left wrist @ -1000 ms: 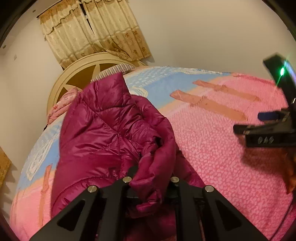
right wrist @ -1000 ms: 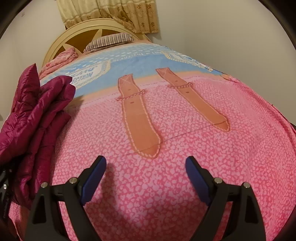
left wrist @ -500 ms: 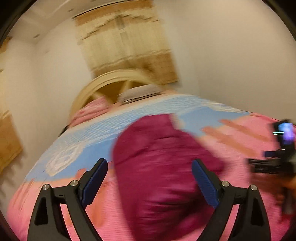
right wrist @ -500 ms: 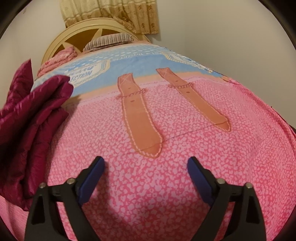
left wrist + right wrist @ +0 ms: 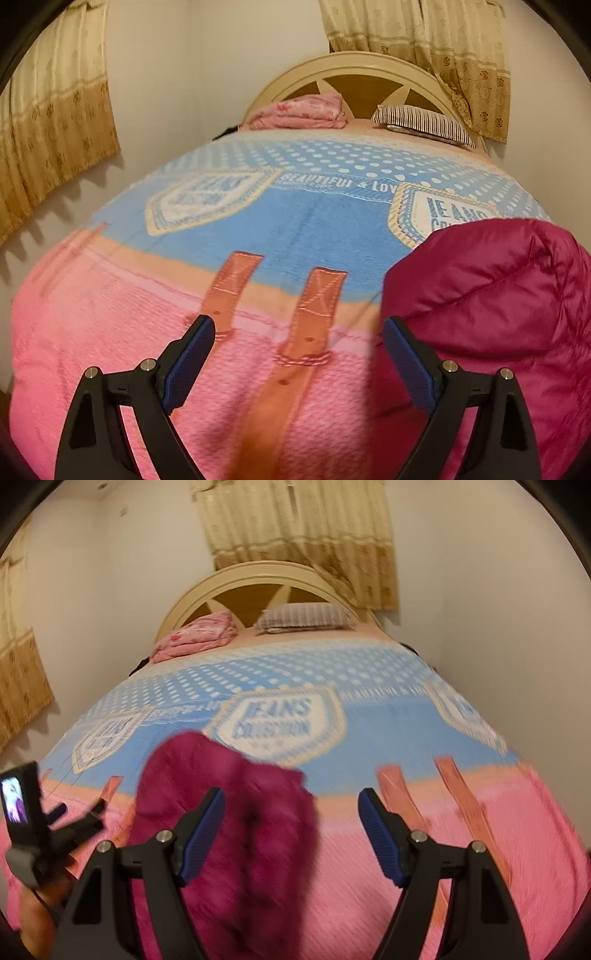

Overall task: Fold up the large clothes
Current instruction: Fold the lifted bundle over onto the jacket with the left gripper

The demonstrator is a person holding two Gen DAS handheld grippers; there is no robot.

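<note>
The left gripper [image 5: 297,360] stood wide open with nothing between its blue pads [image 5: 188,363]; it hung over the pink part of the bedspread [image 5: 110,332], above two printed orange straps [image 5: 314,314] and toward the foot edge of the bed. The right fingertip sat close to the jacket's left flank; contact could not be confirmed.

The magenta puffer jacket [image 5: 498,295] lay as a bulky folded mound on the bedspread, about where the pink field meets the blue band, apart from the folded pink blanket [image 5: 299,112] and striped pillow [image 5: 424,123] at the headboard [image 5: 354,62].

The right gripper [image 5: 291,830] was likewise wide open and empty, poised above the mound; that view was blurred, so its height over the fabric could not be judged.

Risks noted:
- The quilted fill looked springy and the shell slick; with neither tool gripping, the fold could relax and open out.
- A careless sweep of the left gripper's right finger could snag the flank and drag a layer loose.
- A pinch from above by the right gripper might catch only the top layer, so lifting would unroll the bundle.
</note>
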